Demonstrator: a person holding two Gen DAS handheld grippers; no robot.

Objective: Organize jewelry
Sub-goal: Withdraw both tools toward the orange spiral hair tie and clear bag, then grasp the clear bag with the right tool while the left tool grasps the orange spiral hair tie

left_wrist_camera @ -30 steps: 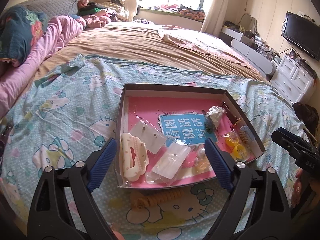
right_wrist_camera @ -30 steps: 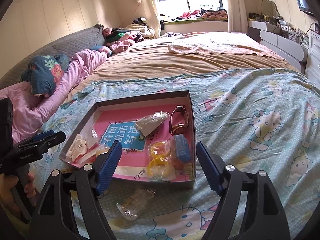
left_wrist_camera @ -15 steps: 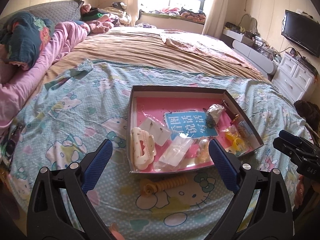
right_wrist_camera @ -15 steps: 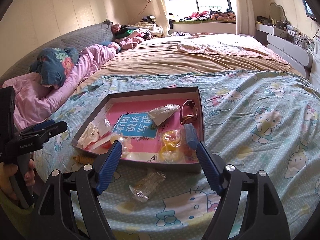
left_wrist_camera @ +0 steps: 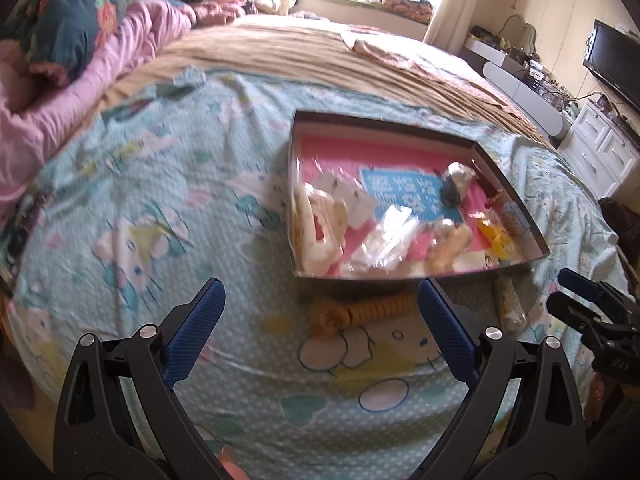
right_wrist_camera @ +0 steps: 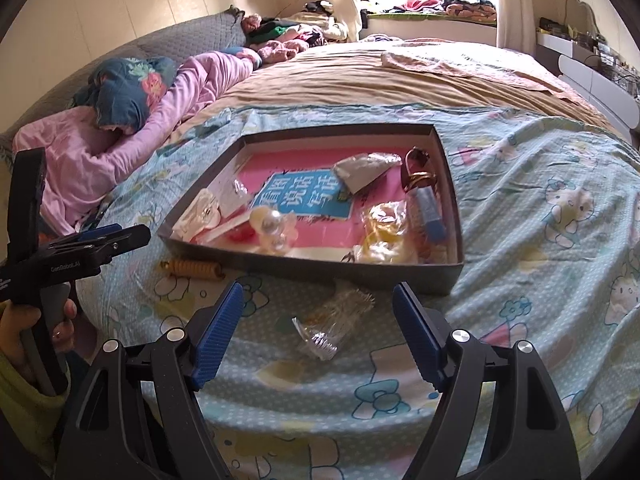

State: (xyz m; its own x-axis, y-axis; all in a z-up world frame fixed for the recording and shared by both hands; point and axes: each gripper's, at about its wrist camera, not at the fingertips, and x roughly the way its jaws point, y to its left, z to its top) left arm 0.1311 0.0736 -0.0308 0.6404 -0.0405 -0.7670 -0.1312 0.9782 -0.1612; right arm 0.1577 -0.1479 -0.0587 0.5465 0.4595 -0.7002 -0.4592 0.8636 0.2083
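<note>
A shallow dark box with a pink floor lies on the bed and holds several hair clips and bagged jewelry. A yellow spiral hair tie lies on the sheet just in front of the box. A clear plastic packet lies beside it. My left gripper is open and empty, above the sheet short of the hair tie. My right gripper is open and empty, just short of the packet.
The bed has a Hello Kitty sheet, a tan blanket behind and pink bedding at the left. White drawers and a TV stand at the right.
Both grippers have pulled back from the box toward the bed's near edge. The hair tie and the packet now lie in full view ahead of them. Both stay open.
</note>
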